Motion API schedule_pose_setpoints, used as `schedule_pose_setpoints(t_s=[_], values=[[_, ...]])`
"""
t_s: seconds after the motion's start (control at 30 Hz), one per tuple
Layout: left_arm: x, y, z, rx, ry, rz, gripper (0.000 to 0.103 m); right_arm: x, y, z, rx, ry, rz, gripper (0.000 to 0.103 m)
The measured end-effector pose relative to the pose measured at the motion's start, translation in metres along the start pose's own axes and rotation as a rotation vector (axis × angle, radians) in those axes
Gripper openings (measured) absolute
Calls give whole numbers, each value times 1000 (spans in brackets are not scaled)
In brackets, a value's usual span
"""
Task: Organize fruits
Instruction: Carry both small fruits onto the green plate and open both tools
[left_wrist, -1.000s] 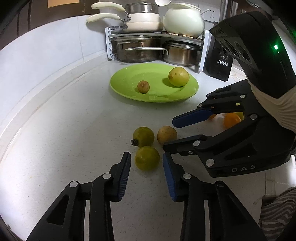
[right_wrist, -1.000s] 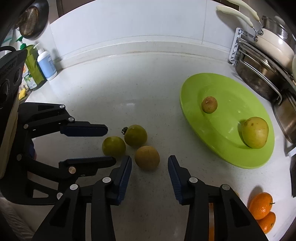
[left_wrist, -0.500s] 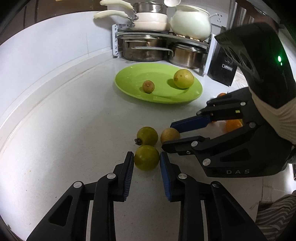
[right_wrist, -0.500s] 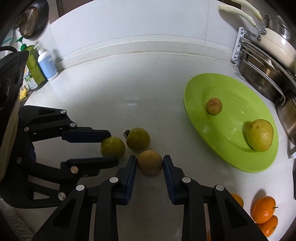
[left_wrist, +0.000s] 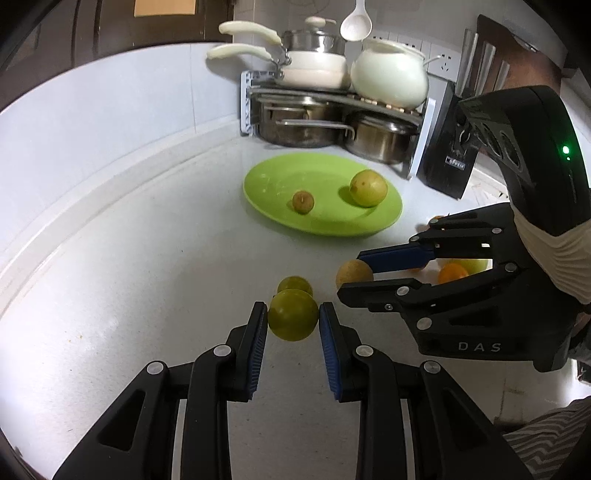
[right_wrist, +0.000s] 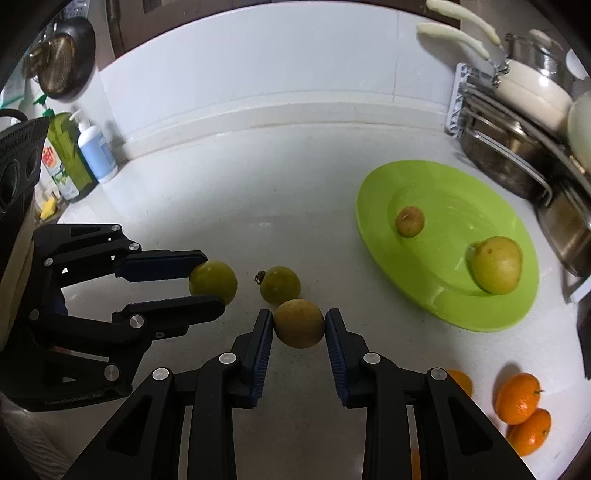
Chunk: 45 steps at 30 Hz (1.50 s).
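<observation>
Both grippers are matte black linkages with silver round screws at the joints and ribbed blue pads on the fingers. The right gripper (left_wrist: 360, 271) carries white "DAS" lettering and a lit green dot on its housing. Pale ribbed fabric, perhaps a glove cuff, wraps the hand behind it; the left gripper (right_wrist: 207, 286) looks alike.

A home kitchen is shown: a white counter (right_wrist: 258, 206) is backed by tiles, pots (left_wrist: 306, 125) are stacked on a rack (left_wrist: 246, 103), and soap bottles (right_wrist: 94, 147) are set in a corner.
</observation>
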<state>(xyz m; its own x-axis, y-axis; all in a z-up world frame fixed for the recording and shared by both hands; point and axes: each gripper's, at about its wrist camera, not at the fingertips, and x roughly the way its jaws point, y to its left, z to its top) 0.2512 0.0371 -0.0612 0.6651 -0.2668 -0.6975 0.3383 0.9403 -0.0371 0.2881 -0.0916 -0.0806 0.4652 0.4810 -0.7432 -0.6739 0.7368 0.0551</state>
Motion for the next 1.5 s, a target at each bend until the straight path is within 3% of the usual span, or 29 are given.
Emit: schedule_pose_setpoints(t_s=[0.4, 0.8, 1.27, 1.5], values=[[-28, -20, 21, -14, -97, 15, 29, -51, -9, -1, 62, -114, -61, 31], [-34, -42, 58, 8, -177, 29, 29, -94, -45, 12, 160, -231, -141, 31], [-4, -46, 115, 20, -162, 41, 29, -104, -96, 46, 194, -260, -193, 31], [25, -44, 143, 3, -100, 31, 29, -89, -120, 65, 189, -233, -224, 31]])
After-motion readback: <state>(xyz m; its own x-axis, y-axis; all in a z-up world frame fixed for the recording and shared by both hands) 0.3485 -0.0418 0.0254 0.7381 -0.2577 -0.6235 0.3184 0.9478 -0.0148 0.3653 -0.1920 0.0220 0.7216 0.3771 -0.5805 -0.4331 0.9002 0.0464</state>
